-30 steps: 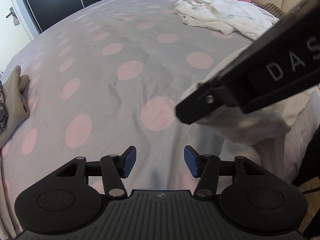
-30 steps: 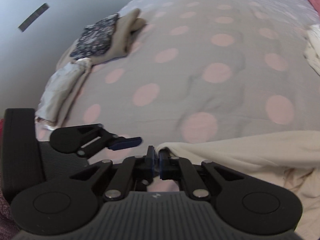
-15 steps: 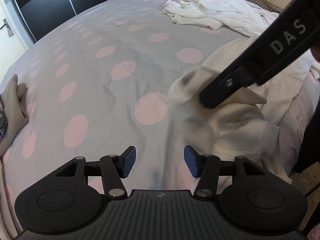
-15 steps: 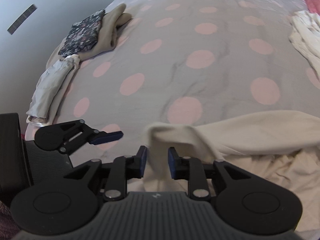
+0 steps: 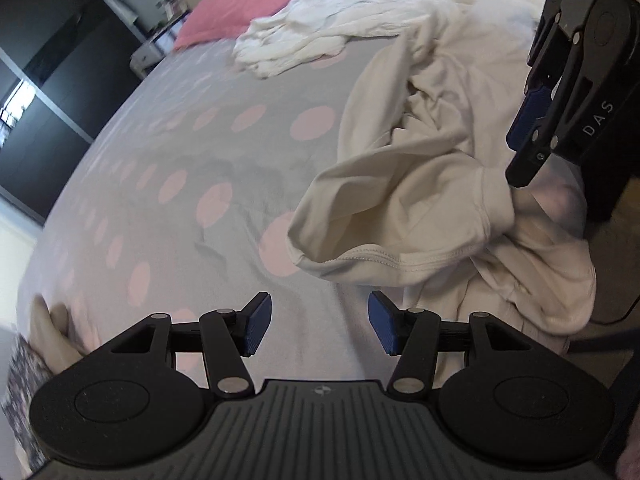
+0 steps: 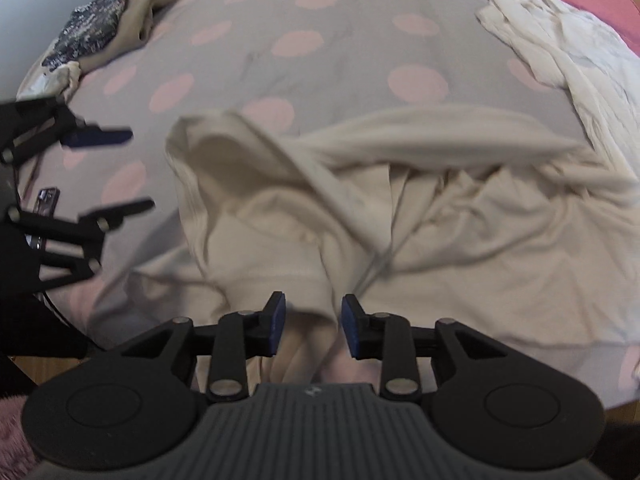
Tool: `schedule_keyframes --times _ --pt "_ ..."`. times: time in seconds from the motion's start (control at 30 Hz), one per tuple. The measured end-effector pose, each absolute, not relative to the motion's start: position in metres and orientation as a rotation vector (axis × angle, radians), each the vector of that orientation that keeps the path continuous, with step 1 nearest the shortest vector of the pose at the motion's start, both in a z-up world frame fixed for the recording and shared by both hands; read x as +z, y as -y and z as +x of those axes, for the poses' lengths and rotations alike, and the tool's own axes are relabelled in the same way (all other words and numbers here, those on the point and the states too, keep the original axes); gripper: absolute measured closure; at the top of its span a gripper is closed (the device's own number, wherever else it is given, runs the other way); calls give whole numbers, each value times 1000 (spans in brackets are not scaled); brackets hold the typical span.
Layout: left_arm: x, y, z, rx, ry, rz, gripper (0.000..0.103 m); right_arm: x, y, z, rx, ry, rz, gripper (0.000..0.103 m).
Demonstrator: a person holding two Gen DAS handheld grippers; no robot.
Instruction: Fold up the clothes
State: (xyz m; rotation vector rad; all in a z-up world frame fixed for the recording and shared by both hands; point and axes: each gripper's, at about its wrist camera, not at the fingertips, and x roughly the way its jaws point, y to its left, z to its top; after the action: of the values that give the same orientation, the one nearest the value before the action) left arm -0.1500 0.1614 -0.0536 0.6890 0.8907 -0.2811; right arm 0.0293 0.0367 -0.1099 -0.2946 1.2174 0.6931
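Observation:
A cream garment [image 5: 412,184] lies crumpled on the near right part of the bed, one sleeve opening facing my left gripper; it fills the middle of the right wrist view [image 6: 360,216]. My left gripper [image 5: 316,322] is open and empty, just short of the garment's hem. My right gripper [image 6: 312,326] is open over the garment's near edge, with cloth lying between the jaws, not clamped. It shows at the upper right of the left wrist view [image 5: 532,120].
The grey bedspread with pink dots [image 5: 192,160] stretches to the left. A white crumpled garment [image 5: 340,28] and a pink pillow [image 5: 248,4] lie at the far end. Folded clothes [image 6: 104,36] sit at the bed's far left edge.
My right gripper opened and let go of the cream garment, then drew back toward the bed's edge. The garment dropped onto the bed. My left gripper turned to the right toward it.

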Motion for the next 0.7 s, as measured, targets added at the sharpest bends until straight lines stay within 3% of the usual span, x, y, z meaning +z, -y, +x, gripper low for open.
schedule_keyframes --times 0.33,0.4,0.57,0.7 --pt "-79 -131 -157 -545 -773 967 51 -137 -25 -7 650 -1358 -275 59" --pt "-85 -125 -158 -598 -746 1022 51 -145 -22 -8 613 -1414 -240 54" --pt "-91 -121 -157 -650 -727 1061 51 -169 -11 -7 542 -1582 -73 53" --pt "-93 -122 -154 -666 -727 1062 62 -187 -9 -4 514 -1658 52 53"
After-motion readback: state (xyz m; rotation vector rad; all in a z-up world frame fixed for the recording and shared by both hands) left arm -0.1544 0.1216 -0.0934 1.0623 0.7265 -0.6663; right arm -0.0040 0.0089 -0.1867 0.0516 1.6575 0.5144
